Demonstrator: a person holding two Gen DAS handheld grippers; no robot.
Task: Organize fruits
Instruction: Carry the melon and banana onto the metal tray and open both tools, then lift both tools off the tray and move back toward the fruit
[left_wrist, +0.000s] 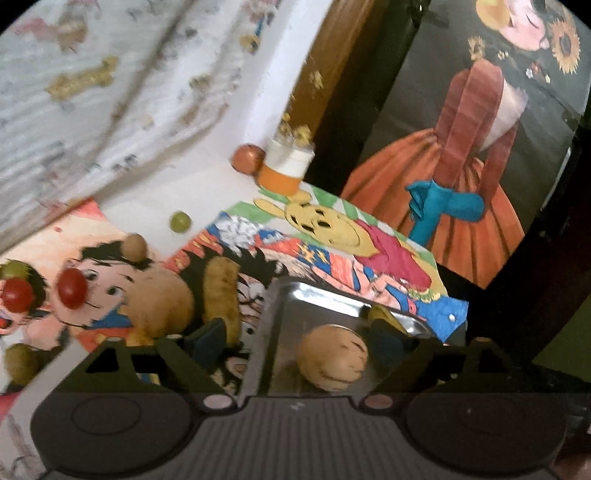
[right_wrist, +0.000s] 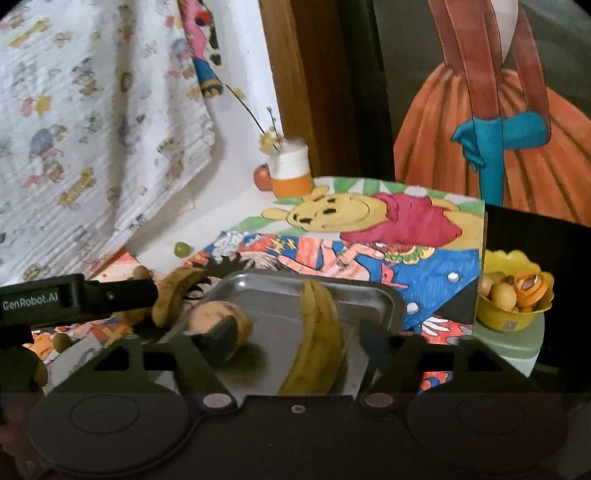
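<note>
**Both grippers open over the tray**

The left gripper (left_wrist: 299, 338) tilts downward over the near-left part of the metal tray (left_wrist: 317, 299). Its fingers (left_wrist: 208, 341) are spread wide and hold nothing — a round tan fruit (left_wrist: 332, 356) lies on the tray between them, untouched by either pad. The right gripper (right_wrist: 301, 341) points down at the same tray from the near side, fingers (right_wrist: 221, 338) likewise spread and empty; a banana (right_wrist: 319, 332) rests on the tray between them, free of both.

Left of the tray, on the picture-covered surface (left_wrist: 388, 258), lie a brown banana (left_wrist: 221, 291), a larger tan fruit (left_wrist: 160, 301), two tomatoes (left_wrist: 72, 288) and small green fruits (left_wrist: 180, 221). The tray's far half is bare. A vase (right_wrist: 290, 170) stands at the back, and a yellow bowl (right_wrist: 511, 317) of fruit sits off the surface's right edge.
</note>
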